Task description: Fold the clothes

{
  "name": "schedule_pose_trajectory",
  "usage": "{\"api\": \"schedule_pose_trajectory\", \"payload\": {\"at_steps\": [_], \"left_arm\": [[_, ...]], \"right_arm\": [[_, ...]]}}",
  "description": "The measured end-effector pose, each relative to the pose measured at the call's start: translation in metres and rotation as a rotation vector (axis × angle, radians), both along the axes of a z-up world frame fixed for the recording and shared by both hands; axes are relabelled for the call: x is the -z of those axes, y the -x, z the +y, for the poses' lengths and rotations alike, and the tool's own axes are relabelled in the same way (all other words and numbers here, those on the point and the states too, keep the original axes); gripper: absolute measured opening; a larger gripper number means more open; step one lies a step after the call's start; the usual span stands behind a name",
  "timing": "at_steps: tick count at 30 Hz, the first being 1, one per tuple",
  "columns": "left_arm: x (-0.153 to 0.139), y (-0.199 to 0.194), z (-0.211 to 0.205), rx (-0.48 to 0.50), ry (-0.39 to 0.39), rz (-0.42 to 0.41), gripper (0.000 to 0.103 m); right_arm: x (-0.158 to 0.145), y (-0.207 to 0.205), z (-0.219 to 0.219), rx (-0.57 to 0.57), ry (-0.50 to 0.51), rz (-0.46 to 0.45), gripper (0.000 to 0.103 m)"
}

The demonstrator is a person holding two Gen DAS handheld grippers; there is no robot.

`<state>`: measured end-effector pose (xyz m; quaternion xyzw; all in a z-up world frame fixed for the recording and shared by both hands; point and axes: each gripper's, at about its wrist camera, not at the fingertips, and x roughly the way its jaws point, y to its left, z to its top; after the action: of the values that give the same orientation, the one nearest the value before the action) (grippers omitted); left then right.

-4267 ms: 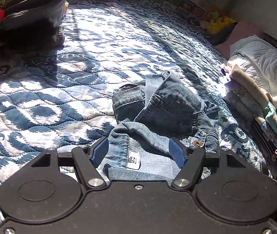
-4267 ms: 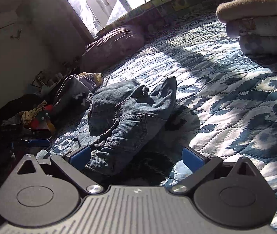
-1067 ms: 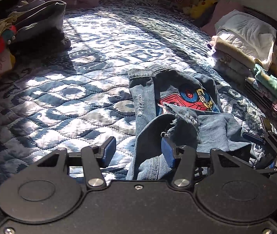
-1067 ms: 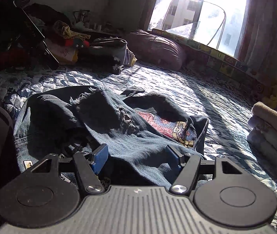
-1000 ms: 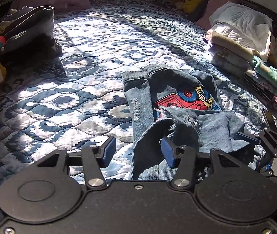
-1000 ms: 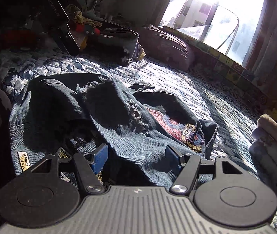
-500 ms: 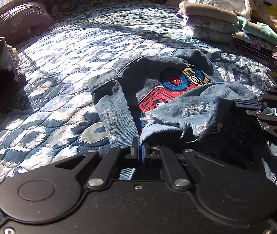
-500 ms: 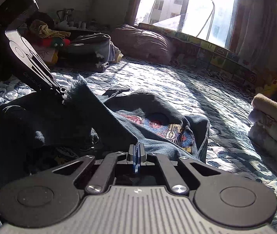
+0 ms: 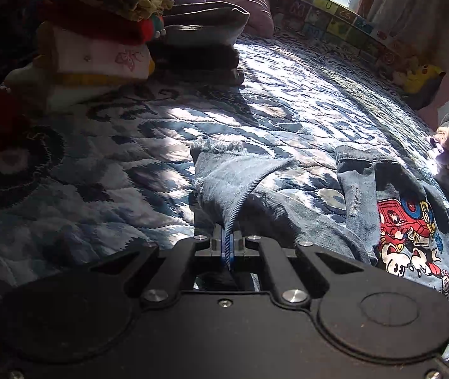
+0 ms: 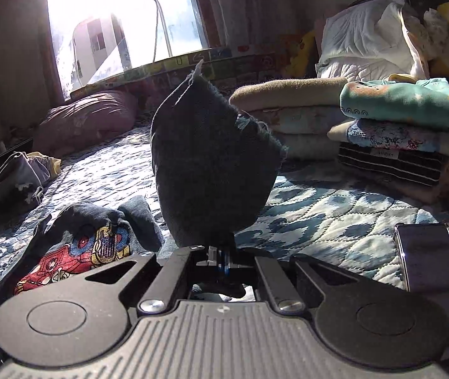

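A pair of blue jeans (image 9: 360,195) with a red cartoon patch lies on the quilted bed. My left gripper (image 9: 228,246) is shut on one frayed leg hem (image 9: 224,170), pulled out to the left over the quilt. My right gripper (image 10: 223,260) is shut on the other leg hem (image 10: 212,164), which stands upright in front of the camera and hides part of the room. The patch and the rest of the jeans (image 10: 79,246) lie low on the left in the right wrist view.
Blue and white quilt (image 9: 256,94) covers the bed. Folded clothes are stacked at the far left (image 9: 98,53) and another folded pile (image 10: 395,126) stands at the right. A phone (image 10: 426,252) lies on the quilt near the right gripper. Pillows (image 10: 85,120) lie under the window.
Both grippers, shut on the leg hems half a second ago, have pulled apart: the left drew its leg leftward, the right lifted its leg upright. A second ago both were open.
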<state>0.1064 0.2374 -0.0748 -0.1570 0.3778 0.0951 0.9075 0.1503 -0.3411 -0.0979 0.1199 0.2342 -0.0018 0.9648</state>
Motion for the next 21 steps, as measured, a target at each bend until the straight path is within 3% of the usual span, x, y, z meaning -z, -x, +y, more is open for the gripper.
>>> {"api": "schedule_pose_trajectory", "payload": {"at_steps": [1,2,4,5,6,11,18,21], "left_arm": [[0.007,0.004,0.006,-0.025,-0.004,0.041,0.006],[0.01,0.009,0.009,-0.04,-0.006,0.057,0.007],[0.007,0.019,0.011,-0.059,-0.015,0.048,0.022],[0.006,0.024,0.012,-0.069,-0.02,0.043,0.029],[0.005,0.029,0.013,-0.079,-0.024,0.039,0.036],[-0.017,0.027,-0.003,-0.013,-0.071,-0.026,0.041],[-0.035,-0.037,-0.076,0.206,-0.057,-0.065,0.051],[-0.035,-0.074,-0.11,0.277,-0.041,-0.089,0.055]], "right_arm": [[0.003,-0.001,-0.001,0.017,0.016,0.021,0.01],[0.005,-0.001,-0.002,0.034,0.033,0.035,0.022],[0.003,0.003,-0.005,0.058,0.044,0.025,0.039],[0.001,0.007,-0.007,0.071,0.05,0.013,0.042],[-0.003,0.01,-0.006,0.084,0.068,-0.001,0.043],[-0.015,0.014,0.004,0.058,0.109,-0.072,0.046],[-0.037,-0.038,0.048,-0.126,0.129,-0.111,0.048],[-0.045,-0.075,0.067,-0.213,0.138,-0.082,0.059]]}}
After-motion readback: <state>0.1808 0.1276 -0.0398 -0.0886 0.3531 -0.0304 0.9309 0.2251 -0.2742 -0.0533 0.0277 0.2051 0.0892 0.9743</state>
